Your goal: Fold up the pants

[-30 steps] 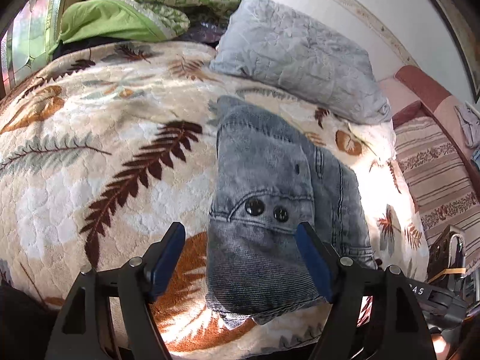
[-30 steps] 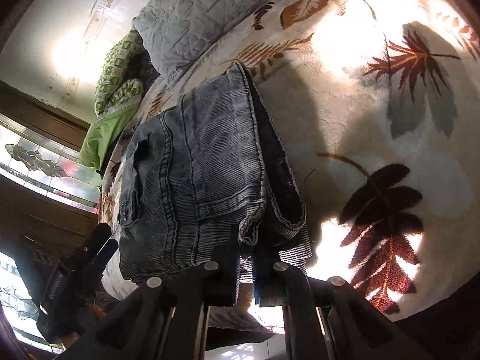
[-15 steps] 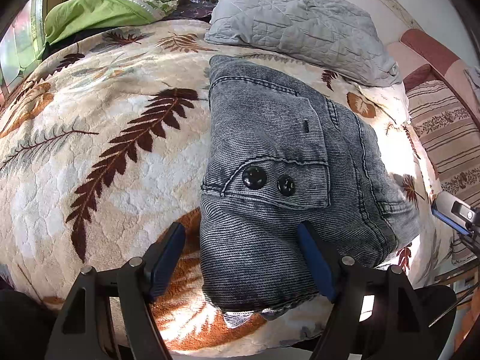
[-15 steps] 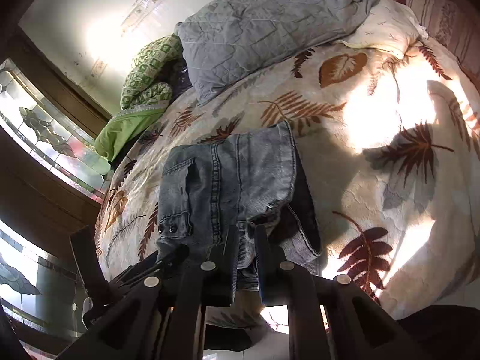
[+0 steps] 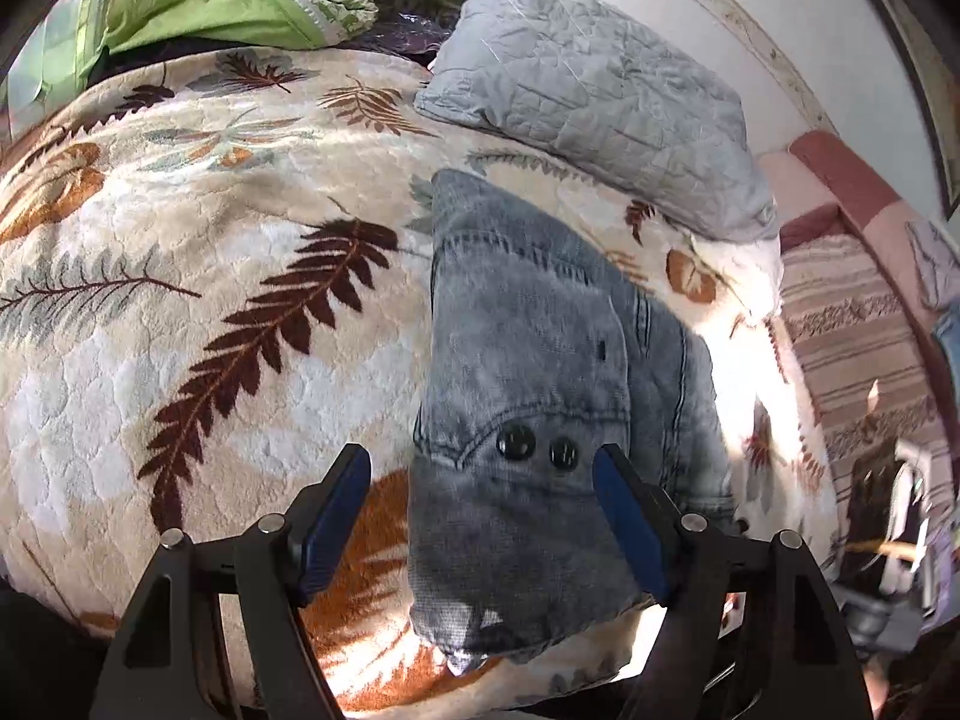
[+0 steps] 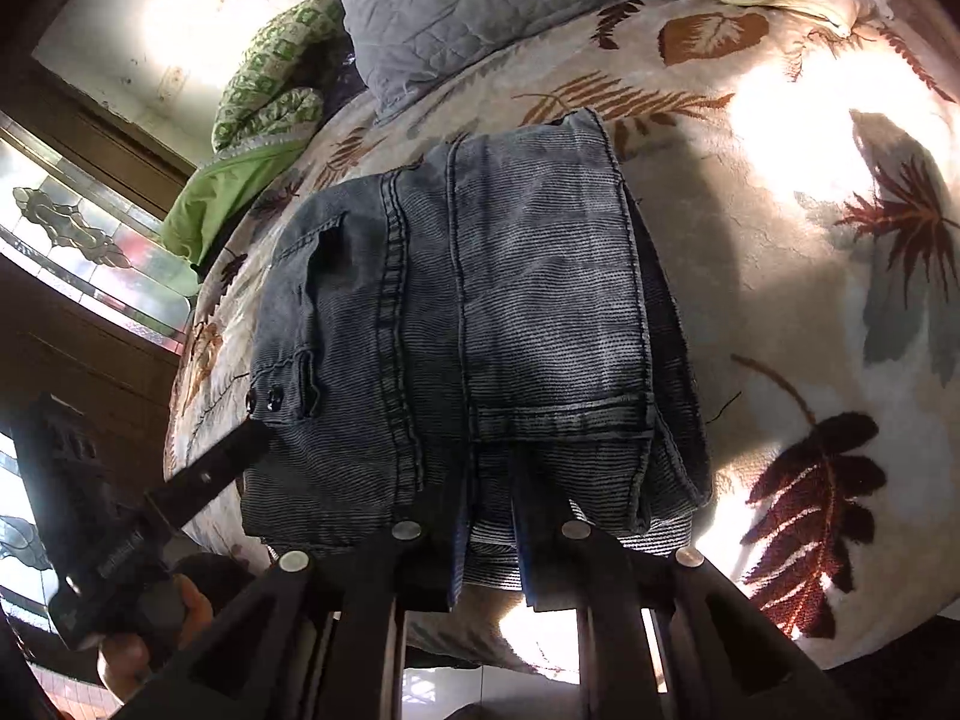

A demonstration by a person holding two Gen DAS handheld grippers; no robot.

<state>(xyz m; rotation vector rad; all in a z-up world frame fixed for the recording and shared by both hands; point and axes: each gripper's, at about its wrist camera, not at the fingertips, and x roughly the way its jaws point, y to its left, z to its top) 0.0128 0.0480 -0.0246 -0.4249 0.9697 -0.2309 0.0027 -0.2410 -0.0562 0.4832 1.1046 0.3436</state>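
The folded grey denim pants (image 5: 528, 330) lie on the leaf-print blanket (image 5: 180, 300), the two dark buttons (image 5: 534, 444) near the front. My left gripper (image 5: 480, 459) is open wide and hovers over their near left corner, one blue pad above the denim, the other above the blanket. In the right wrist view the pants (image 6: 510, 300) fill the middle. My right gripper (image 6: 487, 498) sits at their near hem. Its jaws are opening, with a narrow gap and the denim edge loose between them. The left gripper (image 6: 204, 474), held by a hand, shows at the pants' left edge.
A grey quilted pillow (image 5: 600, 90) lies just behind the pants. Green bedding (image 5: 204, 6) is piled at the back left, by a patterned glass window (image 6: 72, 228). A striped pink cover (image 5: 852, 324) lies to the right, and the bed's front edge is just below the grippers.
My right gripper's jaws, tight on the denim hem a second ago, have parted a little. Both views swayed in and out over the pants. The left gripper stayed open.
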